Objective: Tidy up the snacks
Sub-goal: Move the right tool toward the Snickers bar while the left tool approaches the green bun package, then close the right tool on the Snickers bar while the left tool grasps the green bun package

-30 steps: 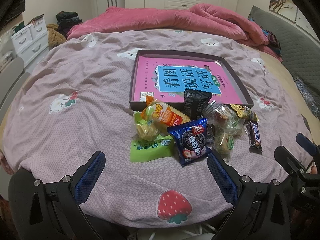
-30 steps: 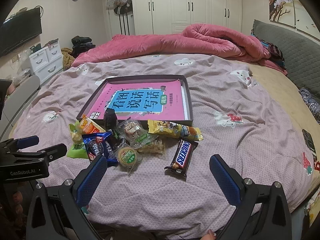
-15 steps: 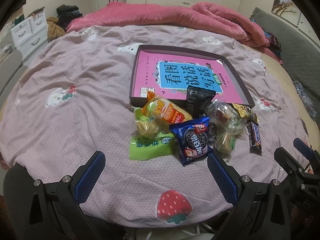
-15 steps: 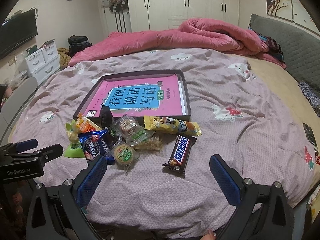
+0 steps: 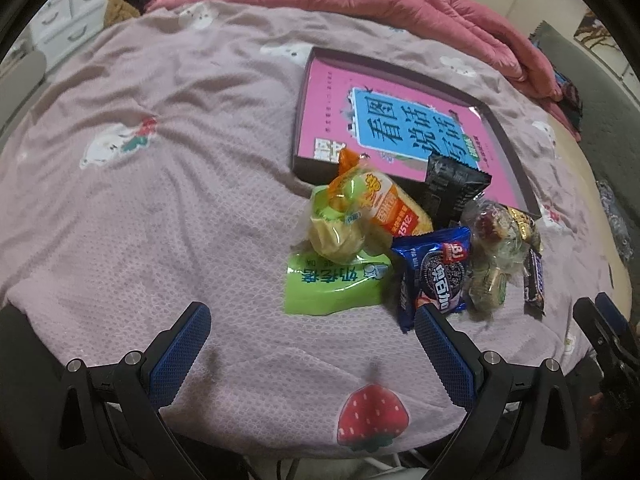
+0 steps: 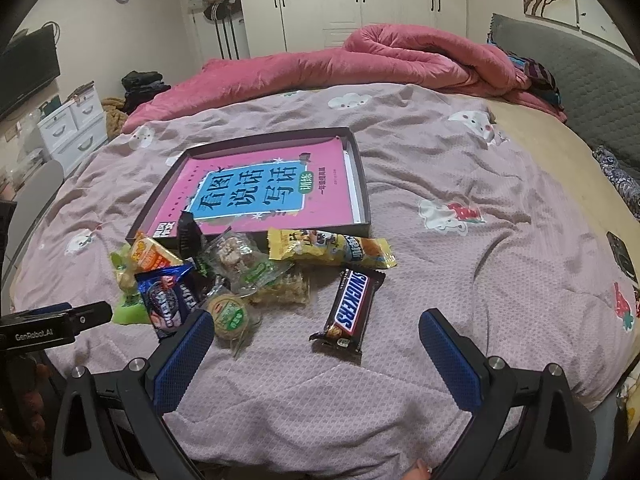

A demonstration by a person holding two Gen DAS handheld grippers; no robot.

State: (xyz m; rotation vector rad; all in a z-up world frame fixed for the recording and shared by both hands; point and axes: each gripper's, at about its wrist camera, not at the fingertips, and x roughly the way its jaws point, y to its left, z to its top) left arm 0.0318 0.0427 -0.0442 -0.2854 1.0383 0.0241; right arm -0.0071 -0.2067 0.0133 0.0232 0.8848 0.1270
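Note:
A pile of wrapped snacks lies on the pink bedspread before a dark shallow box (image 5: 516, 164) (image 6: 362, 188) lined with a pink book. The pile holds a green pouch (image 5: 336, 284), an orange packet (image 5: 384, 204), a blue Oreo pack (image 5: 436, 276) (image 6: 168, 300), a black packet (image 5: 452, 188), a yellow packet (image 6: 328, 248) and a Snickers bar (image 6: 348, 308) (image 5: 534, 280). My left gripper (image 5: 312, 344) is open and empty, just short of the green pouch. My right gripper (image 6: 316, 348) is open and empty, with the Snickers bar between its fingers' line and the box.
A rumpled pink duvet (image 6: 360, 60) lies across the far side of the bed. White drawers (image 6: 72, 124) stand at the left, wardrobes (image 6: 360, 0) behind. A grey headboard (image 6: 580, 76) runs along the right. A dark phone (image 6: 622, 256) lies near the right bed edge.
Both grippers have moved forward and lower toward the snack pile. The left view has swung left, so the pile sits further right. Nothing has been taken hold of.

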